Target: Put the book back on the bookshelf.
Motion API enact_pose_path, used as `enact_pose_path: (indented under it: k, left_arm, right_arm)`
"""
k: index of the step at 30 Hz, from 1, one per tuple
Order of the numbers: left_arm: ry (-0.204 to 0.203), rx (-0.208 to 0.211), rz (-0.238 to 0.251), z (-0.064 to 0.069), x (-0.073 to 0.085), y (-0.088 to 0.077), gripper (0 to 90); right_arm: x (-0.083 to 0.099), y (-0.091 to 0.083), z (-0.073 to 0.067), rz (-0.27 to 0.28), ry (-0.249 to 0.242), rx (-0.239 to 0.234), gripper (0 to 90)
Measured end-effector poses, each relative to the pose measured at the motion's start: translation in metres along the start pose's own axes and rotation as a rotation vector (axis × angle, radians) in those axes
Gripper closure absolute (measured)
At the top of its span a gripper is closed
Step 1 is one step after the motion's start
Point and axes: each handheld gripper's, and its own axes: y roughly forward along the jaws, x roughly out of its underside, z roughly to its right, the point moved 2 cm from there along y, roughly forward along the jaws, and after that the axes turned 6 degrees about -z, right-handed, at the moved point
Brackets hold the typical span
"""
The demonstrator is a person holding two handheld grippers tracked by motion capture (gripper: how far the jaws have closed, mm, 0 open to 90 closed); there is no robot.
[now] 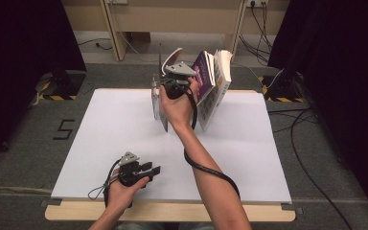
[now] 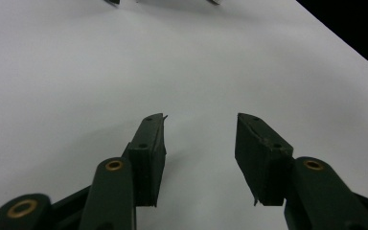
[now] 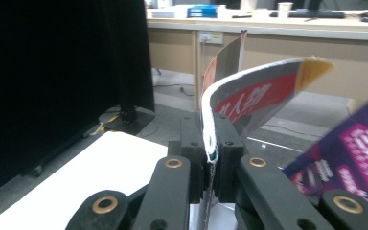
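While the right hand-held gripper (image 3: 210, 158) is clamped on the thin, glossy red-and-white booklet (image 3: 254, 98), the step in hand looks like drawing that booklet out of the upright row at the far edge of the white surface (image 1: 124, 139). To do it well, I would keep the pull straight and gentle: the booklet already bends over above the jaws, so a sideways tug could crease it or drag its neighbours down. The purple-covered paperback book (image 1: 202, 72) stands just beside the gripped booklet and leans to the right against a thicker book with white page edges (image 1: 220, 81); both look ready to topple if disturbed. A thin grey metal bookend (image 1: 156, 98) stands on the left of the row.

The right forearm stretches forward across the surface, wrist raised, with the jaws pointing up and away from the person. The left hand-held gripper (image 2: 199, 143) rests low near the front edge, jaws parted and empty over bare white sheet, well apart from the books.
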Motion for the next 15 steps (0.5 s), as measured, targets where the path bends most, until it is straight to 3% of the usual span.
enact_pose_path:
  k: [11,15]
  left_arm:
    - [-0.001,0.0,0.002,-0.0003,-0.0002,-0.0002,53.1]
    - [-0.001,0.0,0.001,0.0001,-0.0001,0.0002,53.1]
  right_arm:
    - [0.0018,0.0022,-0.0095,0.011,-0.009,-0.047,82.6]
    - [0.0041,0.0021,-0.0108,0.007,0.001,-0.071,76.5]
